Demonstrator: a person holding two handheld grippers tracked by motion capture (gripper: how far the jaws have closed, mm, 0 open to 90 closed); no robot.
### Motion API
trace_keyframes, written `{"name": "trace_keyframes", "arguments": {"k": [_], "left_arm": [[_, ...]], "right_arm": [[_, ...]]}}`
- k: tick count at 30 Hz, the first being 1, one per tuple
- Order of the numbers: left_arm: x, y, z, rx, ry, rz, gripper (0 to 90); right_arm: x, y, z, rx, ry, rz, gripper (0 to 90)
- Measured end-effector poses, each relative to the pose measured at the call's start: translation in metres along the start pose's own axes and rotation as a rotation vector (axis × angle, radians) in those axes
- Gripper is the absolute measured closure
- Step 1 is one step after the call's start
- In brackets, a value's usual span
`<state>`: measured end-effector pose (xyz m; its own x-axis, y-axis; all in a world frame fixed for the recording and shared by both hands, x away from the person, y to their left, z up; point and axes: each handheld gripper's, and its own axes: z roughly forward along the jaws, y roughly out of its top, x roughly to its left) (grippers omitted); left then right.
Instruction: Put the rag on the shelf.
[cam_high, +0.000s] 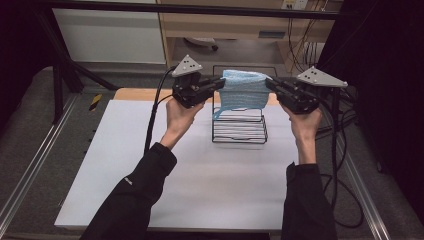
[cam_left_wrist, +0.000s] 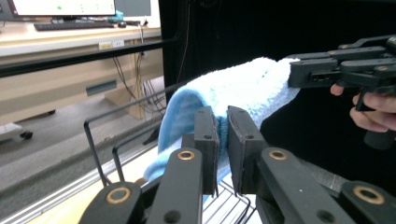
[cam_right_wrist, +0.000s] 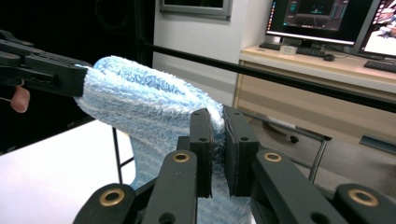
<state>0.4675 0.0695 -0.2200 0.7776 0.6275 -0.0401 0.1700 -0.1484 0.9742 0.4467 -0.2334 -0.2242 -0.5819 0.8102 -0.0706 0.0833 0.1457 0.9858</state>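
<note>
left gripper (cam_high: 218, 82): black, grey plate | right gripper (cam_high: 270, 83): same (brass pivots) | sleeves (cam_high: 131, 197): black

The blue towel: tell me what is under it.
Under the blue towel, held stretched between the left gripper and right gripper, stands a black wire rack on the white table. The towel covers the rack's upper part.

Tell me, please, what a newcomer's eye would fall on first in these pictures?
First, the pale blue towel, stretched between the left gripper and right gripper, each clamped on one end. It hangs above the black wire rack at the far middle of the white table.
</note>
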Motion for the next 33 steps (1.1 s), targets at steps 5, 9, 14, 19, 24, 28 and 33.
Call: {"name": "trace_keyframes", "arguments": {"k": [5, 9, 14, 19, 24, 28, 33], "left_arm": [[-0.005, -0.004, -0.003, 0.033, -0.006, 0.005, 81.6], [-0.010, -0.005, -0.006, 0.056, 0.005, 0.025, 80.6], [-0.011, 0.008, -0.015, 0.030, 0.017, 0.001, 78.6], [-0.010, 0.028, -0.017, 0.002, 0.034, -0.029, 79.2], [-0.011, 0.039, 0.000, 0.060, 0.041, -0.024, 82.8], [-0.015, 0.038, 0.011, 0.100, 0.052, 0.004, 85.1], [-0.015, 0.032, 0.014, 0.151, 0.024, 0.014, 86.4]], "right_arm": [[0.002, -0.006, -0.004, 0.012, 0.012, -0.009, 83.1], [0.004, -0.010, -0.007, 0.022, 0.020, -0.013, 83.2], [0.005, -0.015, -0.008, 0.026, 0.030, -0.015, 83.1], [0.005, -0.019, -0.008, 0.031, 0.035, -0.017, 83.0], [0.006, -0.020, -0.009, 0.032, 0.037, -0.029, 82.8], [0.006, -0.022, -0.008, 0.033, 0.041, -0.035, 82.7], [0.005, -0.024, -0.010, 0.037, 0.047, -0.036, 81.8]]}}
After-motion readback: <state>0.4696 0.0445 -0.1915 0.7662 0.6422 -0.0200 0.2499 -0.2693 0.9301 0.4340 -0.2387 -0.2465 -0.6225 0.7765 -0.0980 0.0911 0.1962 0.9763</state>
